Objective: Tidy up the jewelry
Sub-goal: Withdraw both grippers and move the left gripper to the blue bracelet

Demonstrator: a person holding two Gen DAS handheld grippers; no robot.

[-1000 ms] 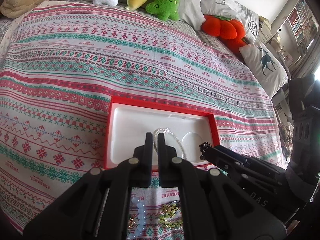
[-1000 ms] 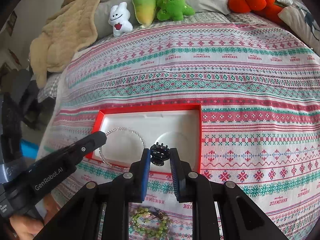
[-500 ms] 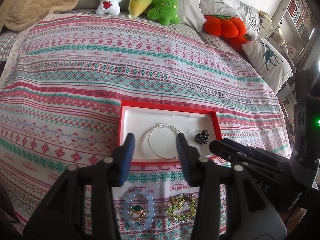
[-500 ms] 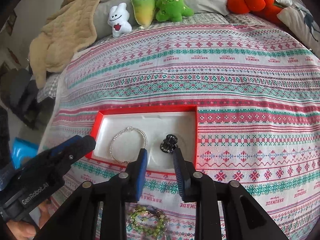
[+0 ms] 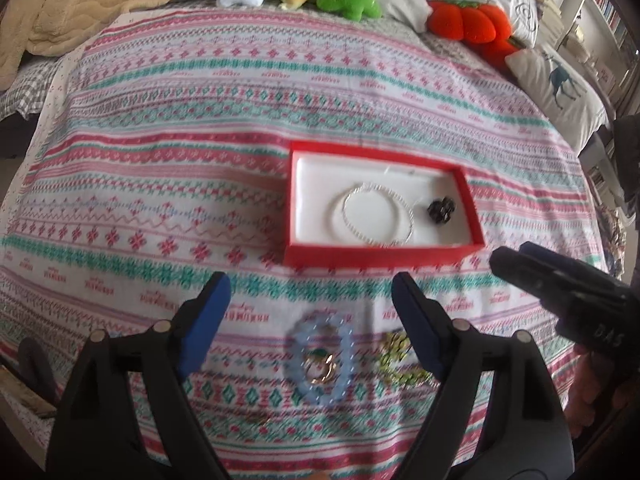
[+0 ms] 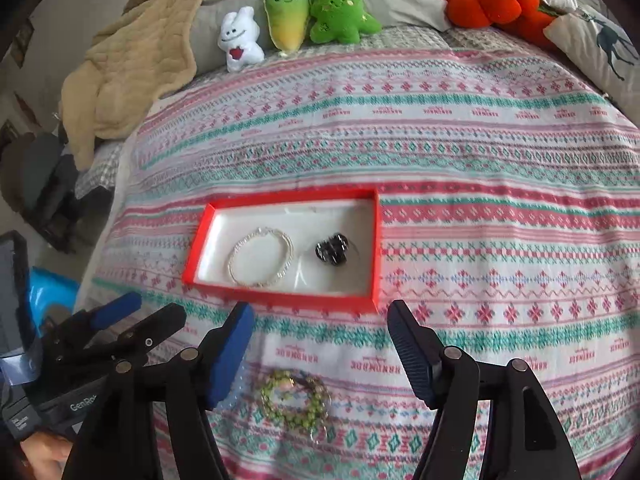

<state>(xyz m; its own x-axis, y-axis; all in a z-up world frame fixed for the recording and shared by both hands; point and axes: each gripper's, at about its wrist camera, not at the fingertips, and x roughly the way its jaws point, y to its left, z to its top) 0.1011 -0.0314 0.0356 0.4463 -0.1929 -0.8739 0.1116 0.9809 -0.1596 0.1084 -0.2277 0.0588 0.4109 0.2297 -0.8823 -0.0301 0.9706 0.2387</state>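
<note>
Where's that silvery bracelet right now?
The silver bracelet lies flat inside the red box on the bedspread, left of the small dark piece; in both views it sits beyond the claws, untouched.

Two wrist views — steeply down (close) — shared red box (image 5: 384, 250).

Home bedrm, bed w/ patterned bedspread (image 5: 200, 128), plush toys (image 6: 296, 20), pillows (image 5: 560, 84)
</note>
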